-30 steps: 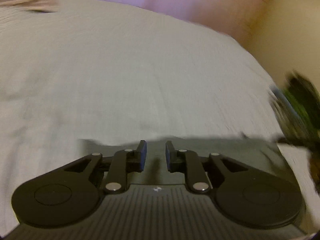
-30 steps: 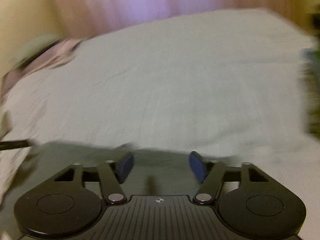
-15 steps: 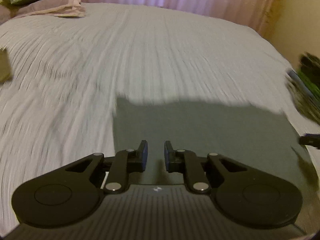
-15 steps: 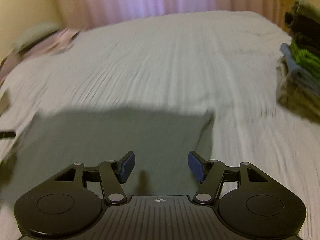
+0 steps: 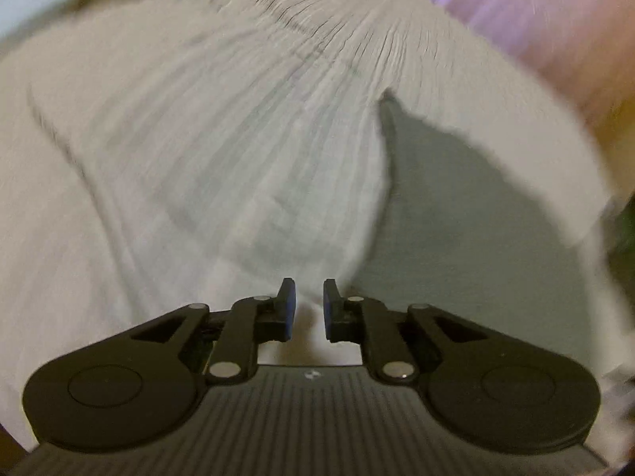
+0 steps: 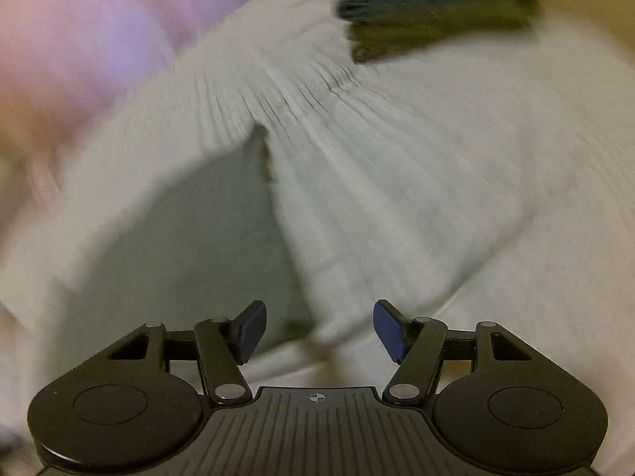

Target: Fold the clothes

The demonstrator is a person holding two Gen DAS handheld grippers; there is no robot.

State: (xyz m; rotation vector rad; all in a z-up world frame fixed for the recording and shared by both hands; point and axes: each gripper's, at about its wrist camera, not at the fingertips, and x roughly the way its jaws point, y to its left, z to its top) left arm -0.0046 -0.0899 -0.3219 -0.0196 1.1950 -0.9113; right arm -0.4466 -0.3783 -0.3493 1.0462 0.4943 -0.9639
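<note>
- Left wrist view: our left gripper (image 5: 305, 309) stands narrow with nothing between its pads, over the bare bed (image 5: 222, 150). The grey cloth (image 5: 468, 246) lies flat just to its right, one corner pointing away toward the curtain (image 5: 516, 8). We judge the cloth light, thin and limp (it will sag and slide on the sheet), so a pinch at a corner or along a hem suits best. The near left edge is the closest hold.
- Right wrist view: our right gripper (image 6: 315, 331) stands wide and holds nothing. The cloth (image 6: 190, 246) lies to its left, its right edge (image 6: 285, 238) running away from us. The bed (image 6: 436, 182) to the right is open room for a fold; the stack (image 6: 428, 12) at the far edge is the limit. All is blurred, so finer creases escape us.
</note>
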